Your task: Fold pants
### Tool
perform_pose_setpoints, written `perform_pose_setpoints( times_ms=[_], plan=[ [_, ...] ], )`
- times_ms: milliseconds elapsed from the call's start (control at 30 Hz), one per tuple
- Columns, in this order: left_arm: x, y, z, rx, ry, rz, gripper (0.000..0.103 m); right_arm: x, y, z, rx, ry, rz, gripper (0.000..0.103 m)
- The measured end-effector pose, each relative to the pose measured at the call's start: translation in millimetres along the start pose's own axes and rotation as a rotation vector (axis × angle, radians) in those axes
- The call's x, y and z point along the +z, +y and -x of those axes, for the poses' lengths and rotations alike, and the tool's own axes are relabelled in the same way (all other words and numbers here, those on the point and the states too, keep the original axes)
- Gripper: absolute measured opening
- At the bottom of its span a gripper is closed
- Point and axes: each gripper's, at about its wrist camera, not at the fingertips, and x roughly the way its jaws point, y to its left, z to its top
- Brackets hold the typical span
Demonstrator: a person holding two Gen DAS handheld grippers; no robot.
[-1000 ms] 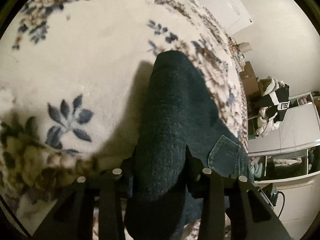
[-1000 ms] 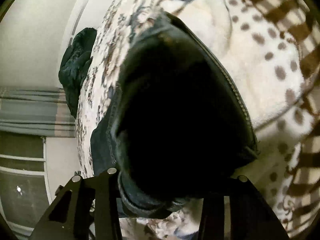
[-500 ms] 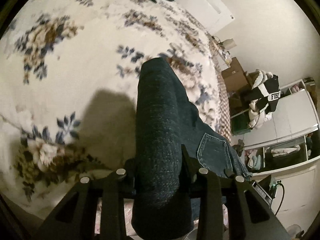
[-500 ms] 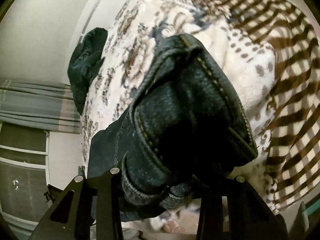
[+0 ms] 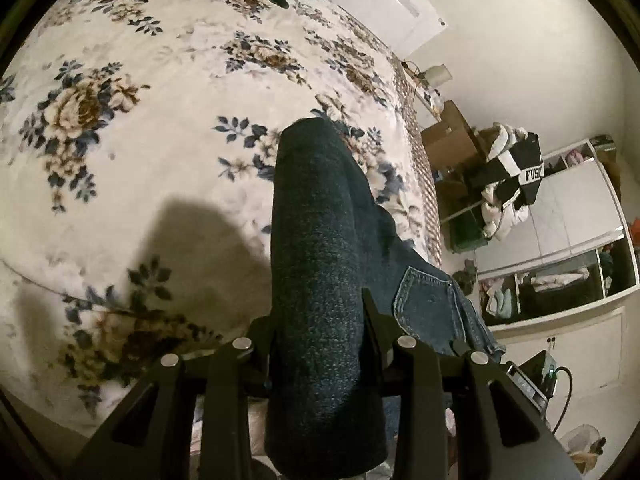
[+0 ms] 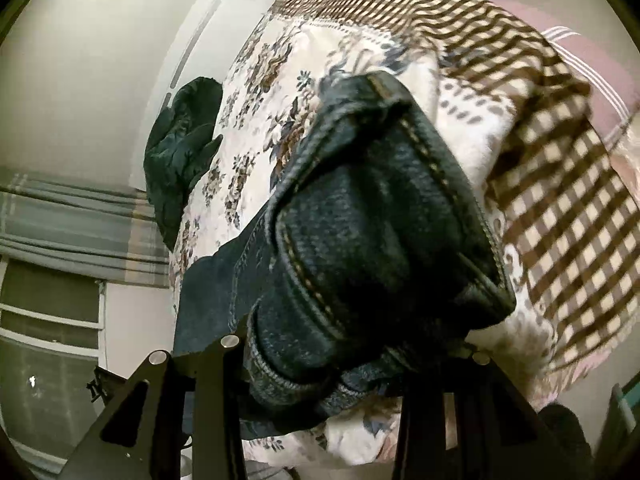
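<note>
Above a floral bedspread (image 5: 132,148), dark denim pants (image 5: 320,264) are pinched by the left tongs (image 5: 320,336) and, at a bunched seam, by the right tongs (image 6: 332,360).

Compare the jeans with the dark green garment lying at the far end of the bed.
The jeans are blue denim with tan stitching; the green garment shows none. The jeans are gripped in both hand-held grippers, left and right, while the green garment lies untouched. The jeans hang in long folds; the green garment sits crumpled. Both are dark clothing over the floral blanket.
</note>
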Motion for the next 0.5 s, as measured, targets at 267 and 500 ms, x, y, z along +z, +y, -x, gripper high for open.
perform_pose_setpoints(
  times_ms=[267,500],
  plan=[
    [12.5,19.2,25.4,-0.017,0.049,-0.022,0.030,-47.8,22.9,13.3,-0.022,-0.045,-0.016,0.040],
    [35.0,37.5,49.3,-0.016,0.037,-0.040,0.030,-93.1,55.5,19.0,-0.027,-0.018,0.022,0.039]
  ],
)
